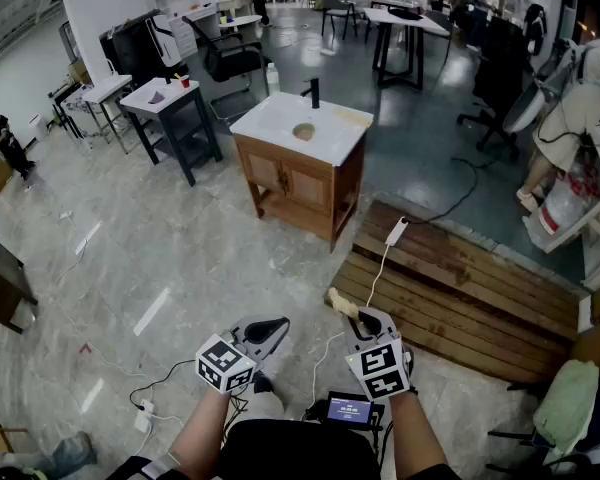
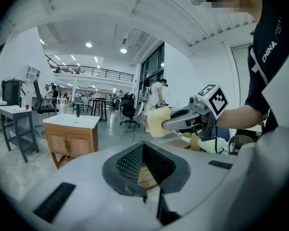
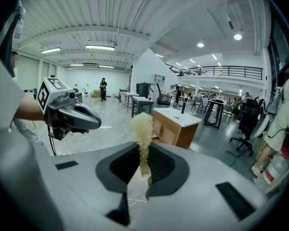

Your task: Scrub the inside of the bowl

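yellow sponge (image 3: 142,124) clamped between the fingers (image 3: 164,165) of the right gripper (image 3: 143,172), protruding forward

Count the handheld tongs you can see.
2. The left tongs, shut and empty, are at the head view's lower middle; the right tongs, just beside them, clamp a yellow sponge. No others show, though some may be hidden farther off.

Large open lab-workshop hall — polished grey floor (image 1: 180,238), scattered desks (image 1: 405,18), office chairs (image 1: 230,60), railed mezzanine (image 3: 221,72), freestanding sink cabinet (image 1: 290,183), wooden platform (image 1: 450,278), trailing cables (image 1: 462,196).
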A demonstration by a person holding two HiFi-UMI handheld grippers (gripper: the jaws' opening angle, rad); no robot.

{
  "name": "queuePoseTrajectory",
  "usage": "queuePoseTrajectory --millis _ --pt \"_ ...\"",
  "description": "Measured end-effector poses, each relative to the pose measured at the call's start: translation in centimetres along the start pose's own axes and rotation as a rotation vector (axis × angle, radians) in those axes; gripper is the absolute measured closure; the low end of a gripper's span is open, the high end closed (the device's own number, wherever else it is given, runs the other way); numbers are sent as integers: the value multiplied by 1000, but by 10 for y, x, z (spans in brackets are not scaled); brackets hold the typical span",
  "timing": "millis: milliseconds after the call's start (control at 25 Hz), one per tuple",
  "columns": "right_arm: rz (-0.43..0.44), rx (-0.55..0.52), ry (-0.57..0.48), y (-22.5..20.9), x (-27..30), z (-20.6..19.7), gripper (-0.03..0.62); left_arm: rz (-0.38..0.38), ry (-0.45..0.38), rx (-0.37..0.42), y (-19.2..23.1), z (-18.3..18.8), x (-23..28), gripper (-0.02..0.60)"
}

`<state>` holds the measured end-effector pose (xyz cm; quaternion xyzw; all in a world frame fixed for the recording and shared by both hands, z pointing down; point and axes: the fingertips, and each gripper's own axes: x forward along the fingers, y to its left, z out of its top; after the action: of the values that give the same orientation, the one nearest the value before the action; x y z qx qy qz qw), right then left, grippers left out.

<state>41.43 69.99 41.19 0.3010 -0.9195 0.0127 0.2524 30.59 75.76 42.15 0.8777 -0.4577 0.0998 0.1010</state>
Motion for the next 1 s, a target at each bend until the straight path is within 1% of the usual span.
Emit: queuePoseTrajectory --millis 160,520,1000 --pt "-6 2 1 2 -1 -2 548 -6 -8 -14 -2 -3 -3 578" --pt "16 35 -15 11 -3 4 548 -16 -23 -26 -2 -2 -10 578" --pt "33 31 -20 10 2 5 548 -22 -39 -26 0 0 -11 578"
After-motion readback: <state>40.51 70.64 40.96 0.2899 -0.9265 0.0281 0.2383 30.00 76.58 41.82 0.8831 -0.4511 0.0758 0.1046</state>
